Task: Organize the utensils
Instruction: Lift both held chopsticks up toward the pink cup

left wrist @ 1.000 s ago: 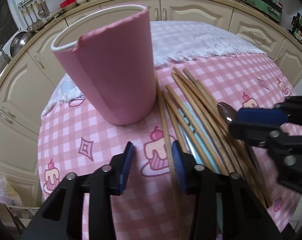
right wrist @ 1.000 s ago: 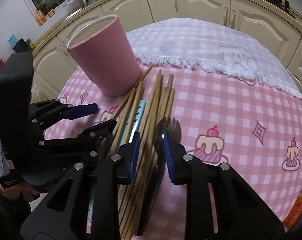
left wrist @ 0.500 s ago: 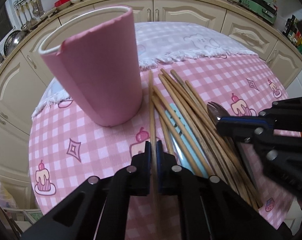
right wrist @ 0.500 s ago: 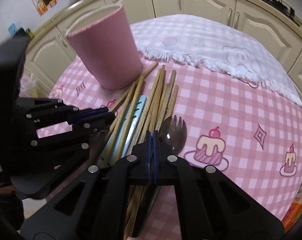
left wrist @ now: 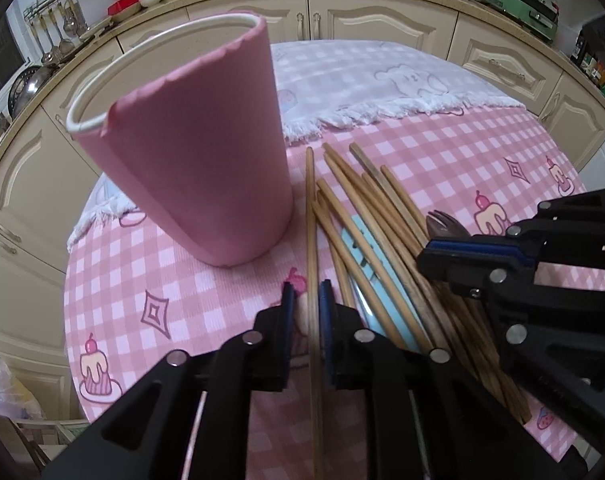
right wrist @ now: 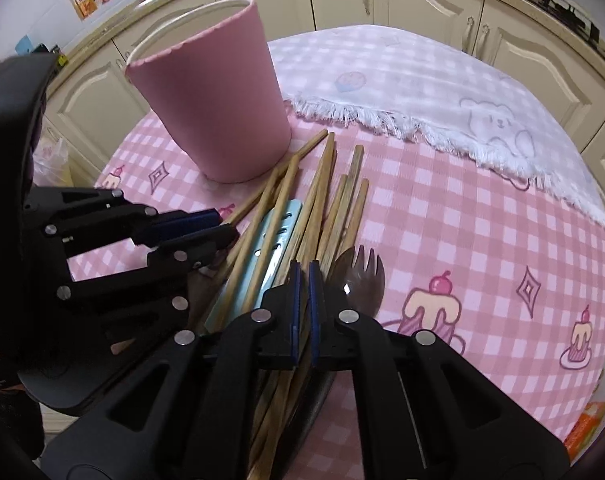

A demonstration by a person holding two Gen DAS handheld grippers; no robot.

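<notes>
Surface (left wrist: 206, 300): pink checked cloth, cup (left wrist: 190, 160) upper left
Left tool (left wrist: 307, 312): I've pinched one chopstick (left wrist: 310, 216), to lift it alone
Right tool (right wrist: 305, 300): narrow, clamping a chopstick in the pile (right wrist: 322, 200)

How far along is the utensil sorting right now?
Nothing shows above the pink cup's rim. In hand: the left gripper pinches one chopstick; the right gripper pinches another. Left: the chopstick pile, blue utensil and spork on the table.
</notes>
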